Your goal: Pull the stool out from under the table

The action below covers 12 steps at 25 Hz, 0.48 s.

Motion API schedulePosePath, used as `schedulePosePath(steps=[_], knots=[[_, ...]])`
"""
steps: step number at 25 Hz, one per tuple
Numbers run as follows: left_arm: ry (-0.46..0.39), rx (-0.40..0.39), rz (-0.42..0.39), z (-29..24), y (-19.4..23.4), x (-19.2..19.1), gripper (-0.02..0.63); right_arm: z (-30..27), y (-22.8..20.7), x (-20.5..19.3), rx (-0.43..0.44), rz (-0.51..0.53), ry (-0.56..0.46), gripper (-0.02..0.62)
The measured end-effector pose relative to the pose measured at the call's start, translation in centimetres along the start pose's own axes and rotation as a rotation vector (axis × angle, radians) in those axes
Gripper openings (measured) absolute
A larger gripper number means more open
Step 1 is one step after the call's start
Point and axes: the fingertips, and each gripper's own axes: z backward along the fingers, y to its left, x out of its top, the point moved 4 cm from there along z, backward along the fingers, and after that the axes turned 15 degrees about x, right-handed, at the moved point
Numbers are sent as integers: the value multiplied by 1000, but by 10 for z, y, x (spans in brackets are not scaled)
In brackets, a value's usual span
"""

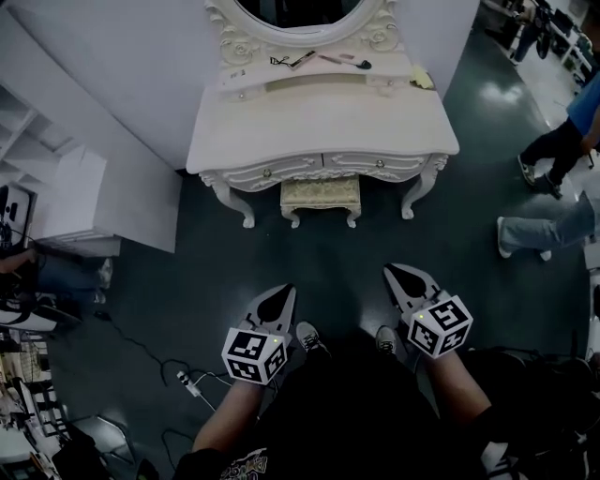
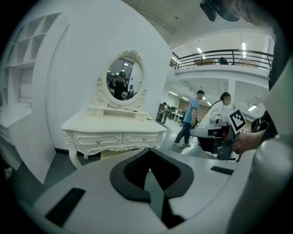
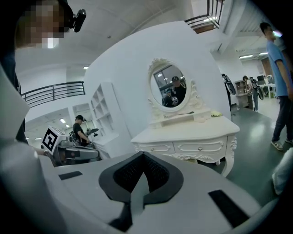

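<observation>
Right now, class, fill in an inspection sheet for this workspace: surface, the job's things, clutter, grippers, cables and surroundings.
Surface: dark glossy floor.
Job's things: stool tucked under the dressing table, between its front legs; not yet pulled out.
Clutter: small items on the table's back shelf; a yellow thing at its right end.
Grippers: left gripper and right gripper both shut, empty, well short of the stool.
Cables: power strip with cords on the floor, lower left.
Surroundings: oval mirror; white shelving to the left; people's legs to the right.
</observation>
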Motion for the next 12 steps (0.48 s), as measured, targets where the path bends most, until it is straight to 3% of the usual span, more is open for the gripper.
schedulePosePath(steps=[12], knots=[[-9,-63,-10,2,89,1,8,-65,33,8,-111,15,-29,26]])
